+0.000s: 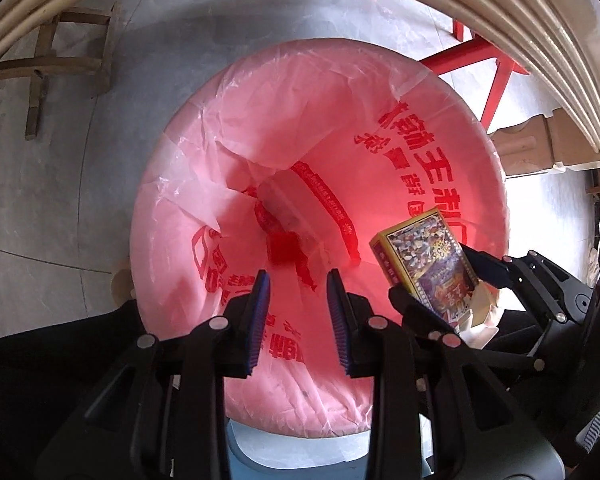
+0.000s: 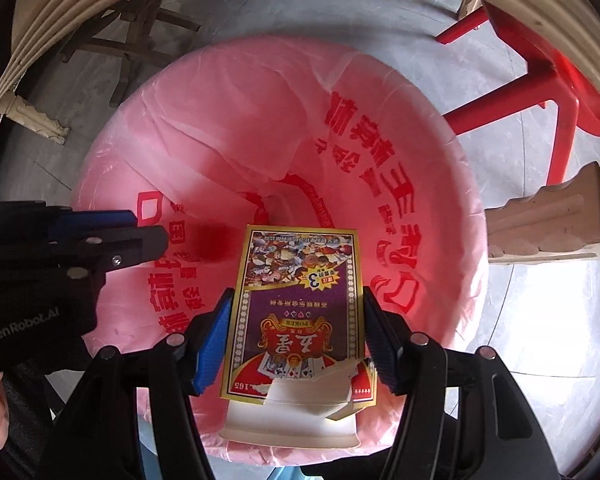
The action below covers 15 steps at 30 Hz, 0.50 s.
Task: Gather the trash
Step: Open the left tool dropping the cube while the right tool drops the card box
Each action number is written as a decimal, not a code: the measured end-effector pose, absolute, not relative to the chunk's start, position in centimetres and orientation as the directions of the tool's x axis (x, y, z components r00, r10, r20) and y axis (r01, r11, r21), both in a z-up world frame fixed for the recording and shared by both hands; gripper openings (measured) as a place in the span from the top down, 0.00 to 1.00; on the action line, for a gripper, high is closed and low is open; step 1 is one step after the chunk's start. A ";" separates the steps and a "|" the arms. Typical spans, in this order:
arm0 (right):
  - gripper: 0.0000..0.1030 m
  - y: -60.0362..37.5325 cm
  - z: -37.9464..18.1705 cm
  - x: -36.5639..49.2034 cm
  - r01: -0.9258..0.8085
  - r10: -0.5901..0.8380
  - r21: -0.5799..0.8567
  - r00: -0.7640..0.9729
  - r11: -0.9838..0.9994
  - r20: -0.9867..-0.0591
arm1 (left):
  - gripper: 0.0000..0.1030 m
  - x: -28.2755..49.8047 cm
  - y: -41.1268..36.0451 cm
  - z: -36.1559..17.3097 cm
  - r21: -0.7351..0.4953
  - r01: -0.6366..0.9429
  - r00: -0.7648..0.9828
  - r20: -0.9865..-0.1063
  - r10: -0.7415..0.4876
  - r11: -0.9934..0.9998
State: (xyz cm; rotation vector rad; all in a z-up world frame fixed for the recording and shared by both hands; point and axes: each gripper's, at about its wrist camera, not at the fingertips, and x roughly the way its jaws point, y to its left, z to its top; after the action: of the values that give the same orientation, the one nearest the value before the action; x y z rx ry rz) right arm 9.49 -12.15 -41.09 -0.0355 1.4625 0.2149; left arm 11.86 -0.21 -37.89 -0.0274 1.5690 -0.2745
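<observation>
Right fingers clamp the card box above the bin's pink liner; left fingers narrowly parted, empty.

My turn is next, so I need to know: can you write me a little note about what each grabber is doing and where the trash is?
Right gripper: shut on the torn poker card box, hanging over the open pink bin bag.
Left gripper: jaws slightly apart, nothing in them, also over the bag.
Done: box picked up and brought to the bin.
Left: open the right jaws so the box drops in.
</observation>
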 end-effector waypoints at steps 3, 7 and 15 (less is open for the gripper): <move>0.41 -11.9 -41.1 9.6 -0.172 0.141 0.122 0.106 0.978 -0.984 | 0.64 12.0 -0.1 -37.9 -0.188 0.146 -0.023 -0.982 -0.186 0.971; 0.20 -11.7 -41.2 9.7 -0.162 0.160 0.140 0.117 0.977 -0.980 | 0.54 12.2 0.2 -37.9 -0.163 0.132 -0.001 -0.986 -0.165 0.978; 0.21 -12.3 -41.1 9.8 -0.149 0.162 0.143 0.126 0.979 -0.979 | 0.48 12.4 0.5 -37.3 -0.162 0.109 0.022 -0.986 -0.165 0.981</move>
State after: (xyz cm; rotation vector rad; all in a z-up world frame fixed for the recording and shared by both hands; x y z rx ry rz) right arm 9.79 -12.27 -41.10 0.0109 1.4269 0.2260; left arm 12.44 0.53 -37.34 -0.0446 1.5347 -0.2123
